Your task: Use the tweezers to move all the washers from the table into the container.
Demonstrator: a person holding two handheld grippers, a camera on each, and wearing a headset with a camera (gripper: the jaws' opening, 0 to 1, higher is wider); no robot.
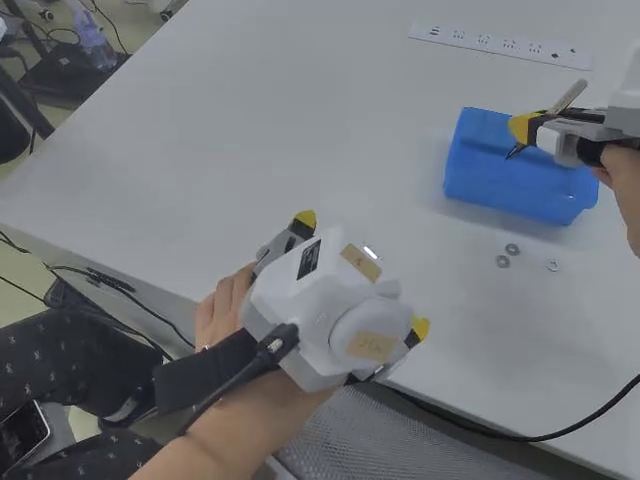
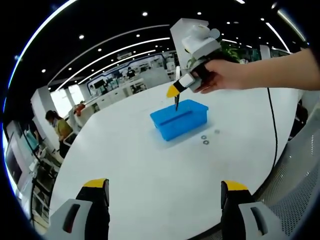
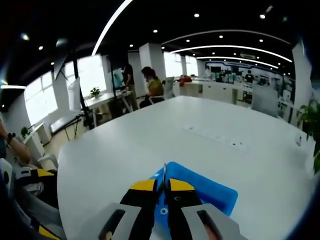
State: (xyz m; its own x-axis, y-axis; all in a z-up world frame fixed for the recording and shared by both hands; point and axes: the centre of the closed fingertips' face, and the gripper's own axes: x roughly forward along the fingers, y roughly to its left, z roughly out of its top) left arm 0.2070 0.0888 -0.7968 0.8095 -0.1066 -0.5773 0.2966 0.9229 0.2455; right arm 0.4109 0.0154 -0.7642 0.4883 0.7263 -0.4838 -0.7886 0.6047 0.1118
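The blue container (image 1: 500, 180) stands on the white table at the right. My right gripper (image 1: 527, 130) hangs over it, shut on the tweezers (image 1: 514, 152), whose tip points down into the container (image 2: 180, 120). In the right gripper view the tweezers (image 3: 164, 176) stick out between the closed yellow jaws (image 3: 163, 186) above the container (image 3: 210, 192); whether the tip holds anything is too small to tell. Three washers (image 1: 512, 249) lie on the table just in front of the container, and the washers (image 2: 205, 142) sit to its right in the left gripper view. My left gripper (image 1: 362, 273) rests open near the table's front edge, holding nothing (image 2: 165, 185).
A white power strip (image 1: 500, 45) lies at the far side of the table (image 1: 250, 120). A black cable (image 1: 520, 435) runs along the front right edge. The table's front edge is right by the left gripper. People sit at desks in the background.
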